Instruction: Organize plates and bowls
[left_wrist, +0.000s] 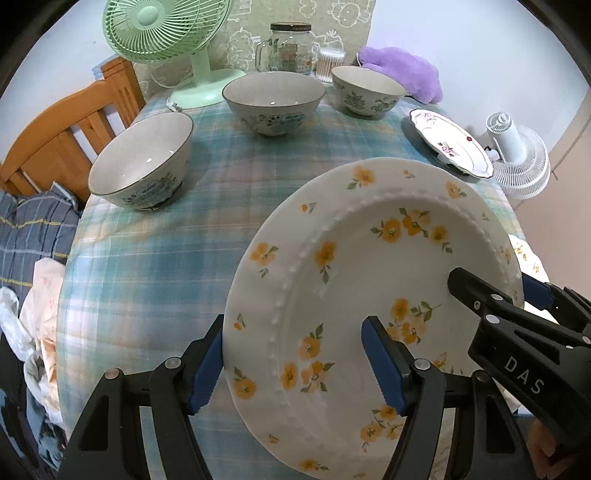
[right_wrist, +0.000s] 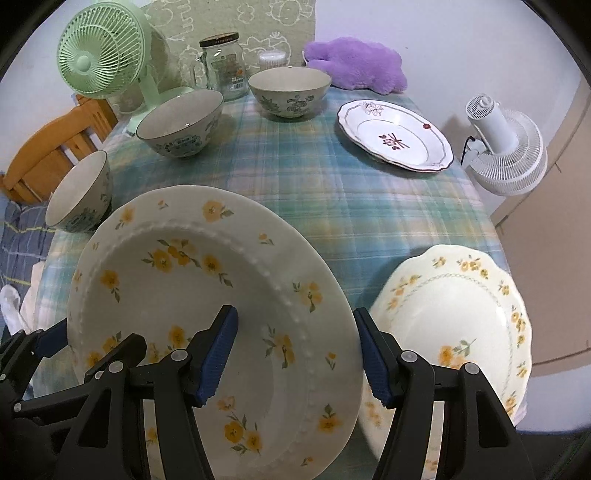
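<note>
Three bowls stand on the plaid-covered counter (left_wrist: 155, 258) — the near-left bowl (left_wrist: 142, 162), the middle bowl (left_wrist: 273, 98), the far bowl (left_wrist: 365, 90) — all upright and apart. The left tool (left_wrist: 291, 363) clamps the left rim of the yellow-flower plate (left_wrist: 369, 280), one blue pad under the edge, one on the face. The plate is held tilted above the counter. The right tool (right_wrist: 295, 356) grips its opposite rim the same way. To the right lie a scalloped cream plate (right_wrist: 458, 317) — near edge — and a maroon-trimmed plate (right_wrist: 395, 134) farther back.
</note>
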